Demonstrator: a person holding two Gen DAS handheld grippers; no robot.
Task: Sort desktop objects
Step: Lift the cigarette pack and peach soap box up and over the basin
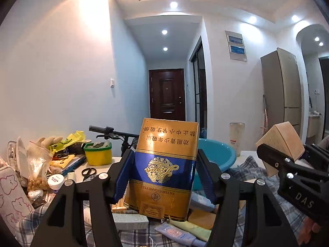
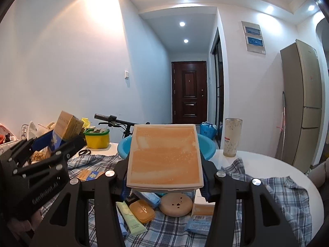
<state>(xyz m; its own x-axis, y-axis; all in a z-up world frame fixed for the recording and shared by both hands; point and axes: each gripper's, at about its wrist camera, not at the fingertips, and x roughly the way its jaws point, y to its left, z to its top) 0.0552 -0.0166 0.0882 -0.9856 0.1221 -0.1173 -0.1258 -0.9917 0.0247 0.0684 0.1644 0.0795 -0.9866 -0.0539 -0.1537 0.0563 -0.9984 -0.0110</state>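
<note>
Where plaid cloth [image 2: 164, 232] lies, clutter.

A dark red door [image 2: 188, 92] closes the hallway at 12 o'clock, under 2 recessed ceiling lights [image 2: 182, 23]. A tall beige refrigerator [image 2: 302, 103] stands at 3 o'clock, 2 blue framed pictures [image 2: 253, 37] hang at 1 o'clock, and bicycle handlebars [image 2: 111, 119] jut at 9 o'clock.
</note>
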